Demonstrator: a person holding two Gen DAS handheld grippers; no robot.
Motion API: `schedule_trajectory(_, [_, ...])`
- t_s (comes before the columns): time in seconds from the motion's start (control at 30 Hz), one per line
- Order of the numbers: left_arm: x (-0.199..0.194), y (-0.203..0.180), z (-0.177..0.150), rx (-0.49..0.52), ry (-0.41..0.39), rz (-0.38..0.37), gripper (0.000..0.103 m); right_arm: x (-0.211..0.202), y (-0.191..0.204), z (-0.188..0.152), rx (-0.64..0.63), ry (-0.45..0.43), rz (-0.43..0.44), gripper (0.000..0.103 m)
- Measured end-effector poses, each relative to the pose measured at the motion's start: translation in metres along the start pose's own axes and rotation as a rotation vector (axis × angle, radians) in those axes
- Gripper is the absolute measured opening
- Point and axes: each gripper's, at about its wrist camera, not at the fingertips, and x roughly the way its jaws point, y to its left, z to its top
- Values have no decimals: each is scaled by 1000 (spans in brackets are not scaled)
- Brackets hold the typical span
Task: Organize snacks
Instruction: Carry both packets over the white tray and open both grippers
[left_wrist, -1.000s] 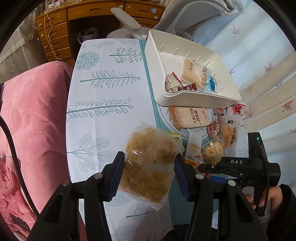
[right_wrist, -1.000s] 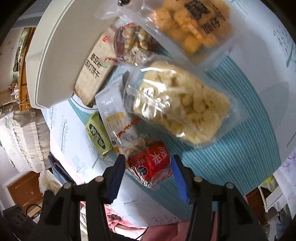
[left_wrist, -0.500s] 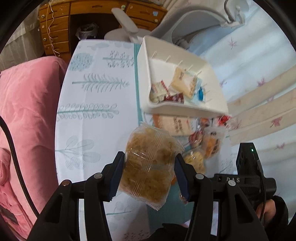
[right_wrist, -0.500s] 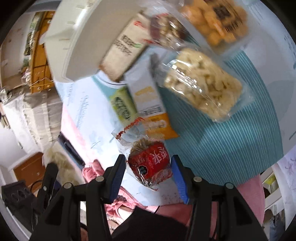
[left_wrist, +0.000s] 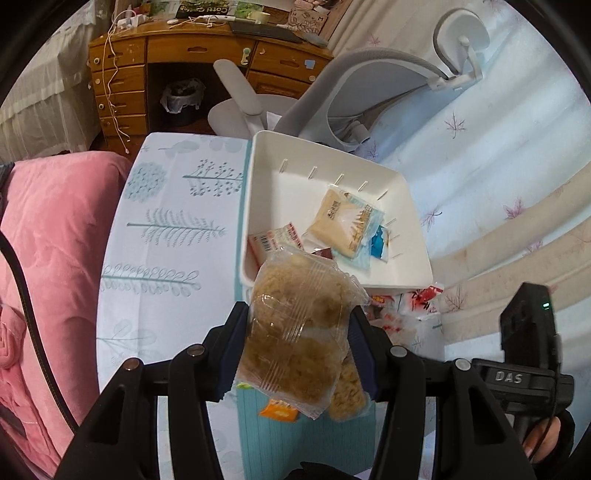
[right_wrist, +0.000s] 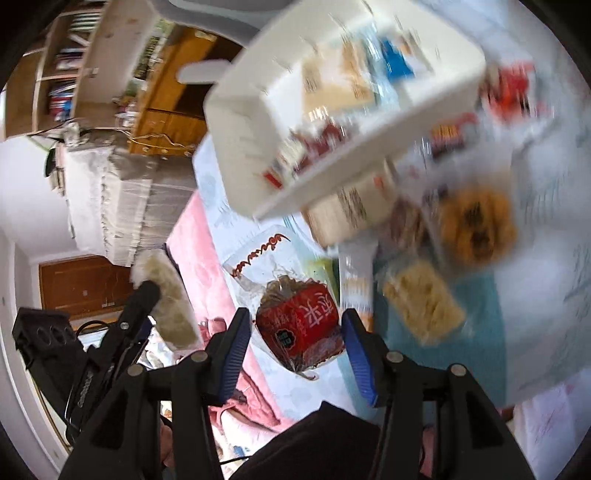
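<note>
The left claw (left_wrist: 299, 332) is clamped on a clear packet of brown puffed snack (left_wrist: 299, 332), held up over the near edge of the white bin (left_wrist: 258, 192). The right claw (right_wrist: 295, 336) grips a red-labelled packet (right_wrist: 301, 325) above the tabletop (left_wrist: 170, 258); that view is blurred. Left of the bin the leaf-print cloth lies bare out to the pink cushion (left_wrist: 51, 258). Inside the bin, toward its near right side, lie a beige packet (left_wrist: 336, 221), a blue one (left_wrist: 378, 245) and a red-striped one (left_wrist: 277, 238). More loose snacks (left_wrist: 413, 306) crowd the tabletop just near and right of the bin.
</note>
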Motion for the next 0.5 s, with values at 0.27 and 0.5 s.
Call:
schedule_trajectory(0.27, [24, -56, 21, 21, -23, 16, 51, -53, -14, 45, -121, -113, 22, 51])
schedule_trajectory(0.5, [55, -95, 42, 12, -35, 25, 51, -89, -22, 80, -211, -243, 9, 51])
